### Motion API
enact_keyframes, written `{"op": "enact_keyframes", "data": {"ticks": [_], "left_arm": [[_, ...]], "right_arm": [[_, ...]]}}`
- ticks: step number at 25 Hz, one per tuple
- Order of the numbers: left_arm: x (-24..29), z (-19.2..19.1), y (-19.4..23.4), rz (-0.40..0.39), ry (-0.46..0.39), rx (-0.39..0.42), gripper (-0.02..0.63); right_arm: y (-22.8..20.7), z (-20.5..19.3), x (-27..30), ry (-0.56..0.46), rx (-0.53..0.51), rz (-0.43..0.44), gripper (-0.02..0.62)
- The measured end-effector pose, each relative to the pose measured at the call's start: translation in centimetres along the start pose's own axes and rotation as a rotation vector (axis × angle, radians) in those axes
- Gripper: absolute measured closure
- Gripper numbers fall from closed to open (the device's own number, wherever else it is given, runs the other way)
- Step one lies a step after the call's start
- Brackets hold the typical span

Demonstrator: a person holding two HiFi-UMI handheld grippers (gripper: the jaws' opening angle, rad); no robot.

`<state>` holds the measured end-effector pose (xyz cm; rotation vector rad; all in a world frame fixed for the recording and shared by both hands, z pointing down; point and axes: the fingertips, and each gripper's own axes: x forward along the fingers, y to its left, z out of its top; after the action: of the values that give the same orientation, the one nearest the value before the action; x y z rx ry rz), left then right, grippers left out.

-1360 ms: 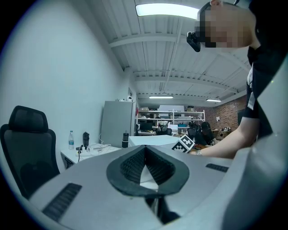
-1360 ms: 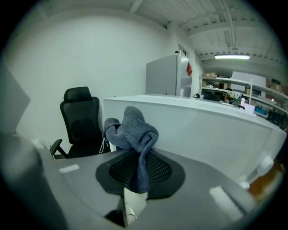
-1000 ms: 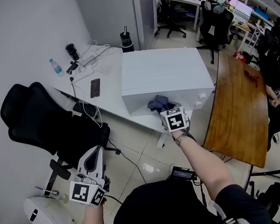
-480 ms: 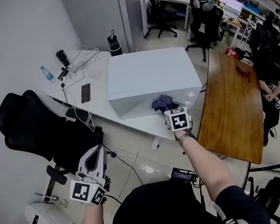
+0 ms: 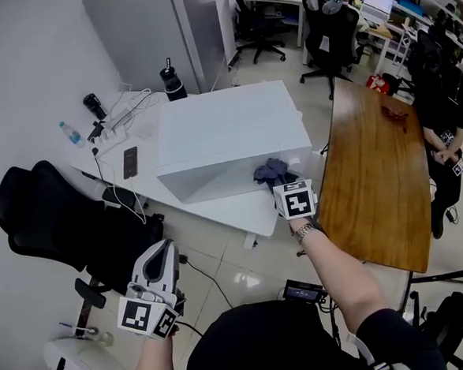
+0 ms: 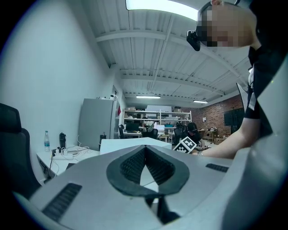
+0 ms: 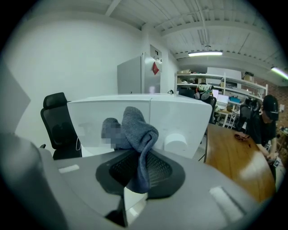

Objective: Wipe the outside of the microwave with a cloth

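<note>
The white microwave (image 5: 224,129) stands on a white table (image 5: 241,211). My right gripper (image 5: 281,181) is shut on a blue-grey cloth (image 5: 271,171) and holds it against the right part of the microwave's front face. In the right gripper view the cloth (image 7: 136,129) bunches out of the gripper (image 7: 140,158) in front of the microwave (image 7: 175,114), next to its round knob (image 7: 176,143). My left gripper (image 5: 162,255) hangs low at the left, away from the table, shut and empty. In the left gripper view the gripper (image 6: 145,151) points level towards the microwave (image 6: 128,143).
A phone (image 5: 129,161), a water bottle (image 5: 70,134), a power strip with cables (image 5: 112,121) and a black flask (image 5: 170,80) lie on the table's far side. A black office chair (image 5: 52,224) stands left, a wooden table (image 5: 373,170) right, where a person sits (image 5: 439,102).
My right gripper has slid the cloth rightward along the microwave's front face, from left of its middle to near the right end. The whole view has shifted with it.
</note>
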<state>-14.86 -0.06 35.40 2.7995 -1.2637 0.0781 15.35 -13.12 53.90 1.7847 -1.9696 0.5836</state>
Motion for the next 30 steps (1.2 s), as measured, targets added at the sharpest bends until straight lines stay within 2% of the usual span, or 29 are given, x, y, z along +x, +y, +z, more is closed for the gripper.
{"op": "enact_keyframes", "data": {"ticks": [5, 12, 22, 26, 30], "left_arm": [[2.0, 0.1, -2.8, -0.016, 0.016, 0.004, 0.601], [3.8, 0.2, -6.0, -0.025, 0.028, 0.011, 0.601], [6.3, -0.1, -10.2, -0.063, 0.034, 0.015, 0.601], [7.5, 0.0, -11.8, -0.09, 0.035, 0.018, 0.601], [8.8, -0.1, -13.4, -0.126, 0.037, 0.024, 0.601]], "right_arm": [[-2.8, -0.9, -0.9, 0.004, 0.004, 0.003, 0.543], [-3.6, -1.1, -2.0, -0.018, -0.025, 0.046, 0.543], [-7.7, -1.7, -4.3, -0.03, -0.017, 0.038, 0.545], [-8.9, -0.9, -6.4, -0.058, -0.013, 0.047, 0.545], [-8.7, 0.5, -9.2, -0.106, -0.022, 0.102, 0.545]]}}
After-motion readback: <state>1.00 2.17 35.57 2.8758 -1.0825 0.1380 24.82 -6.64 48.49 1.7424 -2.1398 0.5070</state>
